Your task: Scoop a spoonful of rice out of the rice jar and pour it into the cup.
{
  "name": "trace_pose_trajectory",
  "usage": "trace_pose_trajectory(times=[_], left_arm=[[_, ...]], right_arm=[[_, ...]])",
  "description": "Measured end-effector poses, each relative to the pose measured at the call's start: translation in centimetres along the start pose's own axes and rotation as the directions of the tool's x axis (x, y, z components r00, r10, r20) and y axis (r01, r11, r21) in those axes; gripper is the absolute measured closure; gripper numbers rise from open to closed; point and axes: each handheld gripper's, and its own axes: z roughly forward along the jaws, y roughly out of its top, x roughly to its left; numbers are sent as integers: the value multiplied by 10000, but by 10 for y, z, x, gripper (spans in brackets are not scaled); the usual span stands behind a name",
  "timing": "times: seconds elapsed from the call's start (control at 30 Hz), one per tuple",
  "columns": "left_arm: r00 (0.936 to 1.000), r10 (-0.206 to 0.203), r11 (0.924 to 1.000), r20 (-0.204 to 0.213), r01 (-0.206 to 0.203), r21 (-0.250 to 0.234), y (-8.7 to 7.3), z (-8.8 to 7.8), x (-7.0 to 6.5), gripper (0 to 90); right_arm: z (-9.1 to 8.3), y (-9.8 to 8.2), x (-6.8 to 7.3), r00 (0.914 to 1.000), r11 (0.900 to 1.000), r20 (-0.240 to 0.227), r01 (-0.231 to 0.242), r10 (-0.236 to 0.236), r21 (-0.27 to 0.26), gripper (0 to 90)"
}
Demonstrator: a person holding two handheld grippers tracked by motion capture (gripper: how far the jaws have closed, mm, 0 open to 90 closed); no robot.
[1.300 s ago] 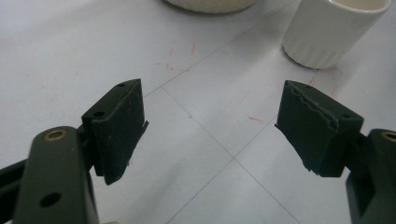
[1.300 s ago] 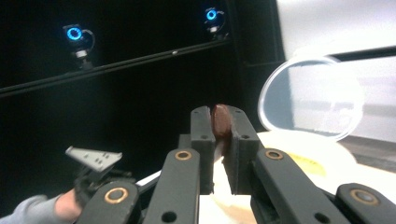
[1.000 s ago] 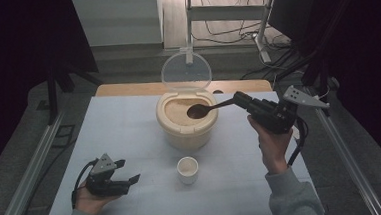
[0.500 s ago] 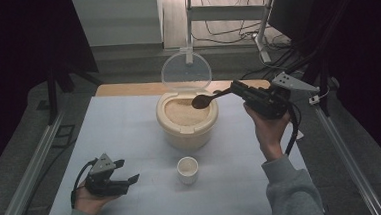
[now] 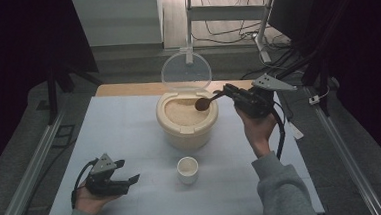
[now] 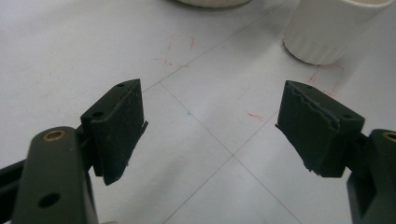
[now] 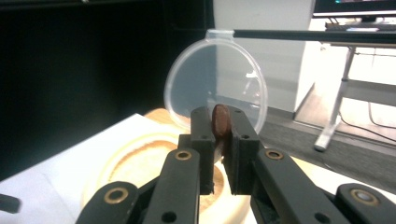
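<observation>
A cream round container [image 5: 187, 120] holding pale grain stands mid-table, its clear lid [image 5: 186, 72] hinged upright behind it. My right gripper [image 5: 227, 91] is shut on the handle of a brown spoon [image 5: 202, 105], whose bowl hangs over the container's right side. In the right gripper view the jaws [image 7: 220, 140] clamp the spoon [image 7: 221, 120] edge-on, with the lid [image 7: 215, 79] and the container [image 7: 140, 163] beyond. My left gripper [image 5: 133, 181] rests open on the mat at the front left. Its jaws [image 6: 210, 126] stand wide apart with nothing between them.
A small white ribbed cup [image 5: 188, 169] stands in front of the container and also shows ahead of the left jaws [image 6: 327, 28]. A white mat [image 5: 124, 126] covers the table. Metal rails run along both sides, and desk legs and cables lie behind.
My right gripper has drawn the spoon from the middle of the grain to the container's right side and shifted towards the back. The left gripper has stayed put.
</observation>
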Motion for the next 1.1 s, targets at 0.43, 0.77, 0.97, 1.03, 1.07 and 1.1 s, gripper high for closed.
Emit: trace_pose_trajectory(times=[0.43, 0.77, 0.97, 1.03, 1.07, 1.1], left_arm=[[10000, 1, 10000, 27, -1, 49, 0, 1, 0, 225], [10000, 56, 9999, 44, -56, 101, 0, 2, -1, 228], [10000, 64, 9999, 45, -65, 117, 0, 2, -1, 229], [10000, 59, 9999, 55, -60, 112, 0, 2, -1, 229], [10000, 56, 9999, 55, -56, 109, 0, 2, -1, 229], [10000, 54, 9999, 63, -55, 120, 0, 2, -1, 229]], right_arm=[[17, -24, -1, 9935, 9903, -12, -1130, 1135, 812, 827], [23, -45, -13, 9451, 9418, -376, -3192, 3245, 1051, 827], [28, -55, -15, 9058, 9041, -543, -4128, 4202, 1104, 825], [28, -57, -16, 8920, 8912, -588, -4408, 4482, 1066, 823], [28, -57, -17, 8860, 8857, -612, -4521, 4596, 1056, 822], [28, -57, -17, 8826, 8823, -620, -4582, 4659, 1077, 821]])
